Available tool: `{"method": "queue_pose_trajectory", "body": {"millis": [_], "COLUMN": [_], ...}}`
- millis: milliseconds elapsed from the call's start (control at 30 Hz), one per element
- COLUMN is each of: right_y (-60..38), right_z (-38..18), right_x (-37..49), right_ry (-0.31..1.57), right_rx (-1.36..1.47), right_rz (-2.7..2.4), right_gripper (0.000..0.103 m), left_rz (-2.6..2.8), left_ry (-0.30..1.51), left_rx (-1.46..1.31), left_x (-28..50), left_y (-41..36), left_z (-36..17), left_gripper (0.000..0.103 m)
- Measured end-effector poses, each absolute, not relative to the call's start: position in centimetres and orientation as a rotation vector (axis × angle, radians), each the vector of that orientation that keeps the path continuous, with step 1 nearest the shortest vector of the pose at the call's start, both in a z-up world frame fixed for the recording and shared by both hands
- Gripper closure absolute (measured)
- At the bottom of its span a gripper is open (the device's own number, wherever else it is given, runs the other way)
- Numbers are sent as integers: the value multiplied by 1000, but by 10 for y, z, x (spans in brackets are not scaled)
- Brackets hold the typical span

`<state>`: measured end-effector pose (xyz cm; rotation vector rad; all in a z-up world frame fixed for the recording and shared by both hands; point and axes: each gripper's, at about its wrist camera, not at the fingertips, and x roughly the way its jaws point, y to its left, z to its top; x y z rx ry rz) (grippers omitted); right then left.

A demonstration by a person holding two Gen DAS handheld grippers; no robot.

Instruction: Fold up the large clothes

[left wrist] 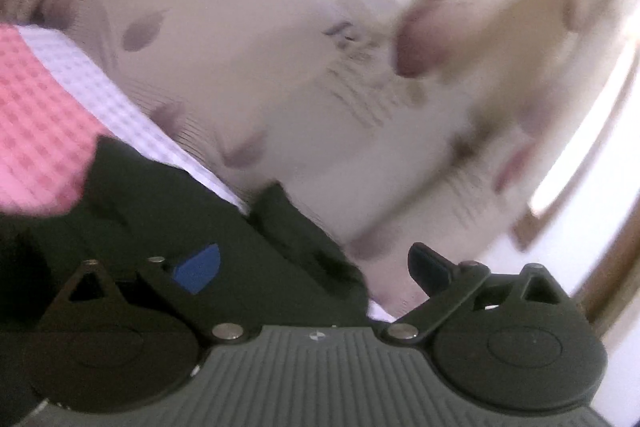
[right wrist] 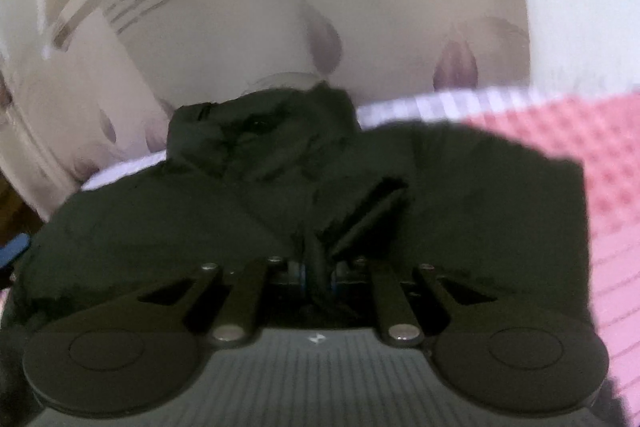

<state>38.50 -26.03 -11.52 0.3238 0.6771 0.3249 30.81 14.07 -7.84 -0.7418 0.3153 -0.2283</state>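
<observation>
Right hand-held gripper (right wrist: 316,275) clamps my dark jacket (right wrist: 280,195); left hand-held gripper (left wrist: 316,267) gapes empty. Next: seize opposite edge, fold across.

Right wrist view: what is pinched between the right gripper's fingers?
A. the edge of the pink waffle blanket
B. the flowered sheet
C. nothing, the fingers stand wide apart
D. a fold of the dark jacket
D: the right gripper has its fingers drawn close together on a bunched fold of the dark jacket, which lies on the pink waffle blanket.
</observation>
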Motion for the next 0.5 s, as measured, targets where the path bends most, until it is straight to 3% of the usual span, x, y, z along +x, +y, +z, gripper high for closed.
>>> {"method": "queue_pose_trajectory", "body": {"millis": [267, 467, 500], "right_y": [-254, -242, -244], "right_z": [-132, -135, -136], "right_x": [378, 383, 384], "right_ry": [680, 712, 716], "right_rx": [379, 298, 309], "right_rz": [404, 382, 385], "right_gripper": [90, 90, 90], "left_rz": [-49, 21, 25], "left_ry": [512, 584, 596], "left_rx": [-582, -665, -688], "left_x": [350, 349, 350], "left_y": [163, 191, 196], "left_z": [-120, -143, -146], "left_gripper": [44, 89, 90]}}
